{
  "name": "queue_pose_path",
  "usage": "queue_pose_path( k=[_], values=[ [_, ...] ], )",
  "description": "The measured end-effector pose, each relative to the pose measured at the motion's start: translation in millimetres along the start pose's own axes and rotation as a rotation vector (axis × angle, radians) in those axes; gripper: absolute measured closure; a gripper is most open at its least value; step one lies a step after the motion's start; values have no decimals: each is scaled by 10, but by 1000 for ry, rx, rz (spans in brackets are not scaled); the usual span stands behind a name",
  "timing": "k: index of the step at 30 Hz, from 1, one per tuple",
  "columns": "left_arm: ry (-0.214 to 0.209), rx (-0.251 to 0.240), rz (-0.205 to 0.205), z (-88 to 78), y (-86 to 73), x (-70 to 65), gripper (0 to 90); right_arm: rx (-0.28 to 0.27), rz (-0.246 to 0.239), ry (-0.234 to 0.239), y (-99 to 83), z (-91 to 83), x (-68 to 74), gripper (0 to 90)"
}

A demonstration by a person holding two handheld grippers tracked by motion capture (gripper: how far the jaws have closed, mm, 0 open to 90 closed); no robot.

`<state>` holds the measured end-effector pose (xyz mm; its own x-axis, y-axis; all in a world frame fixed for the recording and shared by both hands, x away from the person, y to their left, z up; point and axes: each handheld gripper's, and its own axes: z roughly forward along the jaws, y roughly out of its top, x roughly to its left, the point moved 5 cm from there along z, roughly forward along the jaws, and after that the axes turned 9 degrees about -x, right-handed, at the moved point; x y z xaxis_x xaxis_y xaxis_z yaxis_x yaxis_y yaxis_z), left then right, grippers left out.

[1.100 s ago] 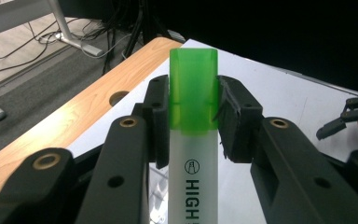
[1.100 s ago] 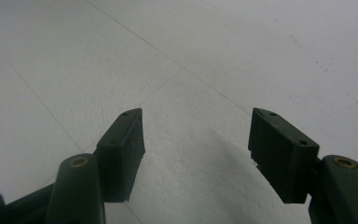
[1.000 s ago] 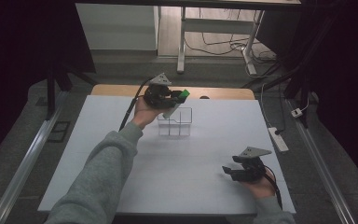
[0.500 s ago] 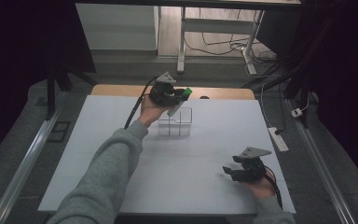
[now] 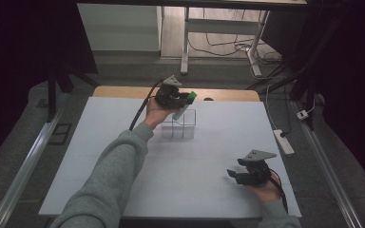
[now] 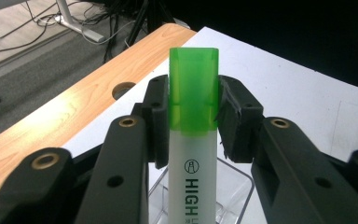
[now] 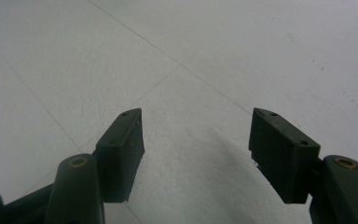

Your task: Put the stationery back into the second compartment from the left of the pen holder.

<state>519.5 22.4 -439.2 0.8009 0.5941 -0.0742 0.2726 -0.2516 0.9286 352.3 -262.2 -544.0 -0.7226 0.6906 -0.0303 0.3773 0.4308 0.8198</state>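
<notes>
Since the earlier frame, the left gripper (image 5: 183,99) is shifted toward three o'clock; the green highlighter (image 6: 192,140) is clamped between its jaws, above the clear organizer (image 5: 178,125).

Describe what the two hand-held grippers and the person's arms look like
Both are black. The left hand-held gripper and right hand-held gripper each carry a grey three-cornered plate on top and trail a black cable. The jaws are chunky, with brass-coloured rivets and flat rectangular pads. The arms wear grey sleeves.
</notes>
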Motion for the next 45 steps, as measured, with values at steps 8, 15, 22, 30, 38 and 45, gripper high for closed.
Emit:
queue_pose_path(
  k=[8, 15, 22, 30, 38, 45],
  values=[
    [9, 34, 10, 4, -54, 1, 518, 2, -2, 1, -3, 0, 2, 348],
    [13, 42, -5, -102, -76, 12, 349, -2, 1, -2, 1, -9, -7, 348],
    [-10, 60, -7, -213, -135, -32, 338, -2, 4, -2, 2, -12, -7, 347],
    [-16, 84, 15, -450, -235, -135, 336, -7, 2, -3, 0, -32, -12, 345],
    [2, 100, 9, -806, -421, -223, 335, -17, 8, -4, -9, -59, -41, 344],
    [14, 80, -13, -1186, -692, -299, 340, -28, 18, -3, -23, -81, -78, 344]
  ],
)
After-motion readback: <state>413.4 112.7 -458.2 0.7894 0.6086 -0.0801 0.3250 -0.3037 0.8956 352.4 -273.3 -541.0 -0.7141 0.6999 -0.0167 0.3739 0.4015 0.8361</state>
